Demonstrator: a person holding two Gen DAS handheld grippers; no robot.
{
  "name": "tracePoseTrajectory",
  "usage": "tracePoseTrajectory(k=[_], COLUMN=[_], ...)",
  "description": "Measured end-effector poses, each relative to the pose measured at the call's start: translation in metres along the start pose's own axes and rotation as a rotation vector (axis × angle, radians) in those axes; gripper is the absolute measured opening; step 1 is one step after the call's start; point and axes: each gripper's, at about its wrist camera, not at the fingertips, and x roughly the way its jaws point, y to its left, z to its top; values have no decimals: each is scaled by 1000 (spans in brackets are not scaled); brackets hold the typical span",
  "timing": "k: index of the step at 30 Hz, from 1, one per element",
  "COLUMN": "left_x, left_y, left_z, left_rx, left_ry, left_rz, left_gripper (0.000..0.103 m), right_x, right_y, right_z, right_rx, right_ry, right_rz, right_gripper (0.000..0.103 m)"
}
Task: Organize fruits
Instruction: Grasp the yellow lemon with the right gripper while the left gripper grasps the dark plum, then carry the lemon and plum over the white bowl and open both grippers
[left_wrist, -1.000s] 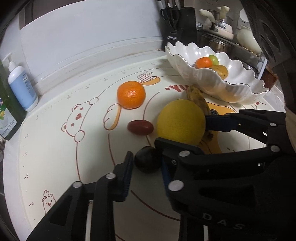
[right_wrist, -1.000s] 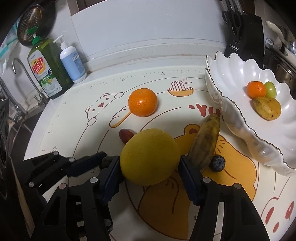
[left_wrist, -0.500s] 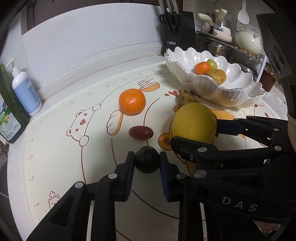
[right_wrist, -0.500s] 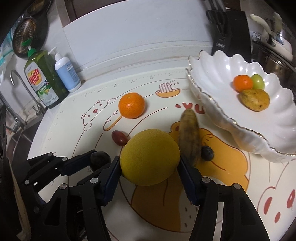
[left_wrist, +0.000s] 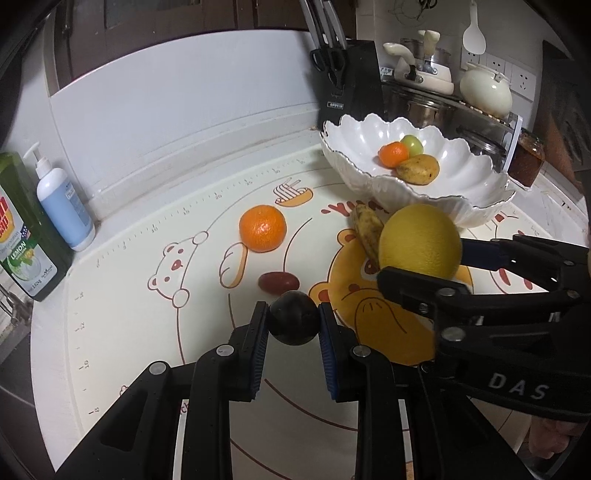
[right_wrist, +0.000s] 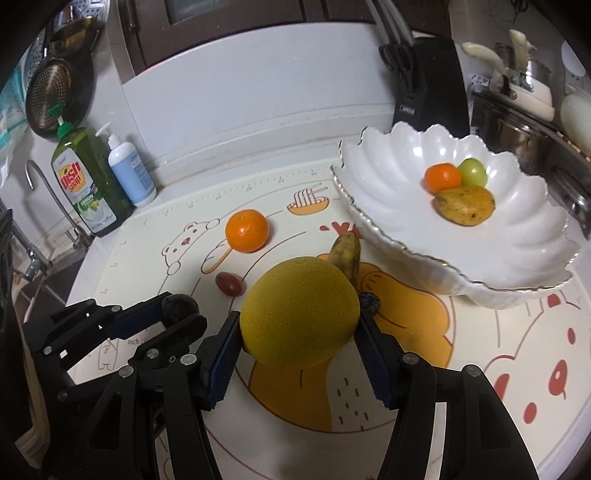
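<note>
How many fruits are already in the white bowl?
3, clustered inside the white bowl: a small orange, a green fruit behind it, a brown-spotted yellow fruit in front. Nothing seems hidden.

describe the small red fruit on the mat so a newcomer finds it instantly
Start at the white scalloped bowl, then move left across the cartoon mat to the loose orange. Just in front of it lies the red fruit: small, oval, glossy dark red, unlike the round orange and long banana.
</note>
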Motion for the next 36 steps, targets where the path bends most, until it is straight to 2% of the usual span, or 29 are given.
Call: tracePoseTrajectory(k=[13,23,36], left_x=[-19,-25,-8], left_y=[-17,-39,-70], left_z=[22,55,105], left_rx=[40,66,88], left_ry=[-59,-116,-157], left_rz=[-28,-62,-109], left_gripper=[27,27,27], right_x=[-38,-65,-79], right_y=[-16,-45,-95], right_z=[3,12,32], right_rx=[21,60,131], right_ry=[-72,-126,-166], right_rz=[-39,-103,-210], right_gripper=[62,62,62])
